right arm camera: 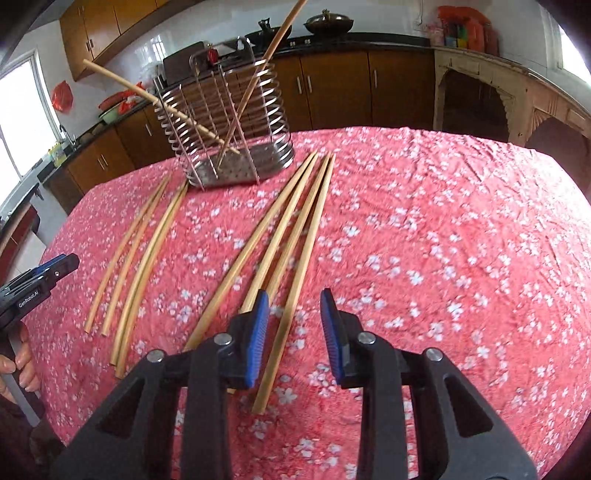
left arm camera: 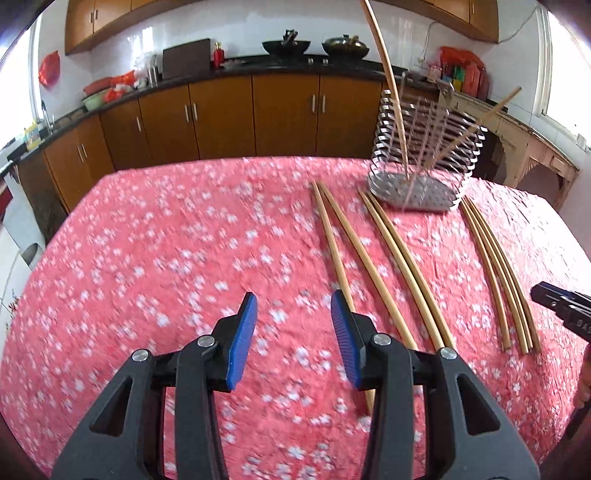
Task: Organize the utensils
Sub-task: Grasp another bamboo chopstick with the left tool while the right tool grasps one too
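Eight chopsticks [right arm camera: 280,225] lie on the table [right arm camera: 443,258]: four near the middle, four more toward its left edge. Two chopsticks [right arm camera: 255,74] stand in the one wire holder [right arm camera: 236,122] at the far edge.

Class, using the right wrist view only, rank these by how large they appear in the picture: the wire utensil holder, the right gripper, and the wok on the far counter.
1. right gripper: largest, though nearness to the camera inflates it.
2. wire utensil holder.
3. wok: smallest, but also farthest away.
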The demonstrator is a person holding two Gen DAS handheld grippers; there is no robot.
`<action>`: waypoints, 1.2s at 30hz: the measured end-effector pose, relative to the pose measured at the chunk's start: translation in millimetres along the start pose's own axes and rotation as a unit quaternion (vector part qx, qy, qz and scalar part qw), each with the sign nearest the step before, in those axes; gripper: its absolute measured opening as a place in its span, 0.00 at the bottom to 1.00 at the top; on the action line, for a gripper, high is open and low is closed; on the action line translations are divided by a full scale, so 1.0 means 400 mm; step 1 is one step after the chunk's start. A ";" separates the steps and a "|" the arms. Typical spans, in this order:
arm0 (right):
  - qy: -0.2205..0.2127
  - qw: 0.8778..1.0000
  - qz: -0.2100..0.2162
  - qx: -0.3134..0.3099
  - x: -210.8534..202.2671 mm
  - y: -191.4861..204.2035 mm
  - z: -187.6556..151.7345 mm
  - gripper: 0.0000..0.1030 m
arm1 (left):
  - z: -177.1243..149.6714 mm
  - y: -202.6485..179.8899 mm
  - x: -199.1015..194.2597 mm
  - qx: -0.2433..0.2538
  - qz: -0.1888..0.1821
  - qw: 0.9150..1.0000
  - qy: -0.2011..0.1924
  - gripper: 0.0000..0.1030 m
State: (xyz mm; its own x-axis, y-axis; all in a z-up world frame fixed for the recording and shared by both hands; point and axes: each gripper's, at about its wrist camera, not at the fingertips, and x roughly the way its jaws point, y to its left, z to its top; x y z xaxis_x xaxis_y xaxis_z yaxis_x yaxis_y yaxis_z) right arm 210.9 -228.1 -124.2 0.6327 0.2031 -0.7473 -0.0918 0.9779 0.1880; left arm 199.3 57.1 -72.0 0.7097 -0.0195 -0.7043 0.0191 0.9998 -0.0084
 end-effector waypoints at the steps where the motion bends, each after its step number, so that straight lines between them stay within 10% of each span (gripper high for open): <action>1: 0.003 1.000 -0.001 0.000 0.005 0.001 -0.003 0.29 | -0.002 -0.004 0.002 -0.001 -0.005 1.000 0.004 0.41; 9: 0.008 0.999 -0.032 -0.014 0.028 0.010 -0.004 0.09 | -0.017 -0.034 0.019 0.001 -0.017 1.000 0.023 0.41; 19: 0.004 0.996 -0.059 0.065 0.034 -0.107 0.032 0.07 | -0.012 -0.079 0.061 0.011 -0.014 0.999 0.043 0.41; 26: 0.000 0.996 -0.059 0.062 0.041 -0.115 0.042 0.07 | 0.000 -0.094 0.089 0.024 0.013 0.998 0.053 0.08; 36: -0.006 0.995 -0.086 0.049 0.051 -0.143 0.048 0.08 | 0.049 0.050 0.133 -0.027 0.028 0.998 0.050 0.07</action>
State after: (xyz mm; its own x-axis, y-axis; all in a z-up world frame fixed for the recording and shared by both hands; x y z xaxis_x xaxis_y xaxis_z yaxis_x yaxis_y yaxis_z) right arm 243.9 -280.9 -137.8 0.6412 0.0327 -0.7667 0.0932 0.9884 0.1201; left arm 251.3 76.0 -95.7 0.6350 0.0347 -0.7717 -0.0588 0.9983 -0.0036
